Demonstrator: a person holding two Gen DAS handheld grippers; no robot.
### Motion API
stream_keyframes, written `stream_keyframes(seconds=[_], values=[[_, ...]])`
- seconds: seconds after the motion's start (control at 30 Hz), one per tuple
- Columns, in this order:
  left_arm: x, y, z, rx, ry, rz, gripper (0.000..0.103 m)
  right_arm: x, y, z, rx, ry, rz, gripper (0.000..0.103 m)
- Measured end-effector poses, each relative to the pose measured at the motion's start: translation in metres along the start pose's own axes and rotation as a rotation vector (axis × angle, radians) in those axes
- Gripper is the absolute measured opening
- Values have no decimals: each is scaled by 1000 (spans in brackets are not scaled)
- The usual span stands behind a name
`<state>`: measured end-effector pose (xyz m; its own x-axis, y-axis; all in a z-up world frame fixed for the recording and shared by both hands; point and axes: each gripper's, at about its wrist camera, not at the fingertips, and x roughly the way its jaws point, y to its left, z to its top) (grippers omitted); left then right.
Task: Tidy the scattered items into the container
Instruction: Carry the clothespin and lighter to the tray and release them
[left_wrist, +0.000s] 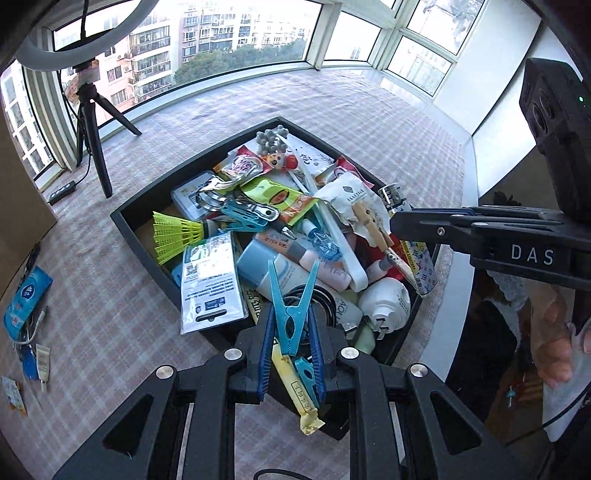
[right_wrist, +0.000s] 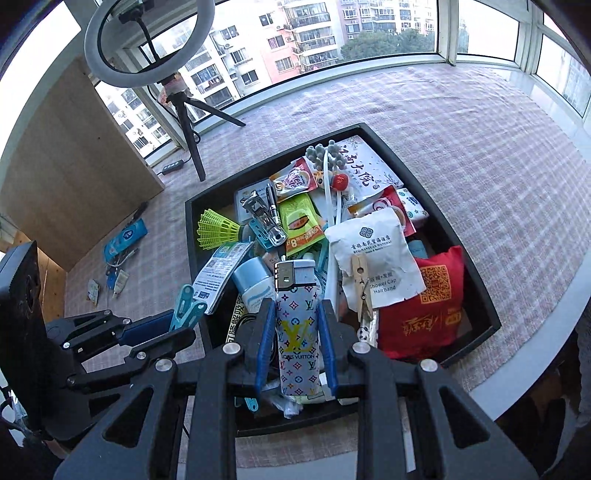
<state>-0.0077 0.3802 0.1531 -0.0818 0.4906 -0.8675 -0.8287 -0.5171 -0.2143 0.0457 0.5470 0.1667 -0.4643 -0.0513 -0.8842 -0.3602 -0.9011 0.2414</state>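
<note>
Black tray (left_wrist: 133, 225) nearly full. Left gripper (left_wrist: 291, 354) clamps blue clothespin (left_wrist: 291, 314); right gripper (right_wrist: 295, 347) clamps lighter (right_wrist: 297, 325), both above tray. Blue packet (left_wrist: 26, 295) and small tube (left_wrist: 42, 363) remain at 9 o'clock.

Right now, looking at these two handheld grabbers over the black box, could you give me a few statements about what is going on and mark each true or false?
1. The left gripper is clamped on a blue plastic clothes peg. True.
2. The right gripper is open and holds nothing. False: it is shut on a patterned pale blue lighter.
3. The black rectangular tray is heaped with small items. True.
4. The neon yellow plastic shuttlecock lies on the checked cloth outside the tray. False: it lies inside the tray.
5. A blue wet-wipes packet lies outside the tray on the checked cloth. True.
</note>
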Motion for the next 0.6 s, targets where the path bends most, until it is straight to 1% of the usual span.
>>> stream_keyframes(seconds=[0.03,0.07,0.1,0.13,0.2,0.37,0.43,0.6], values=[[2,-3,1,4,3,10,31,-1,-3,0,6,-4,0,26],[4,-4,1,0,6,20,40,-1,-5,0,9,-1,-7,29],[3,-3,2,-9,-6,21,49,0,-6,0,16,8,-21,37],[2,-1,2,-15,-13,28,47,-1,-7,0,24,4,-25,41],[0,1,2,-14,-19,52,47,-3,-6,1,18,-7,-20,41],[-6,16,-2,-45,-31,75,47,-4,5,5,-11,-16,-22,41],[-9,23,-5,-55,-35,87,47,-1,13,6,-35,-14,-18,41],[-16,53,-16,-121,-40,124,46,8,41,8,-102,0,8,41]])
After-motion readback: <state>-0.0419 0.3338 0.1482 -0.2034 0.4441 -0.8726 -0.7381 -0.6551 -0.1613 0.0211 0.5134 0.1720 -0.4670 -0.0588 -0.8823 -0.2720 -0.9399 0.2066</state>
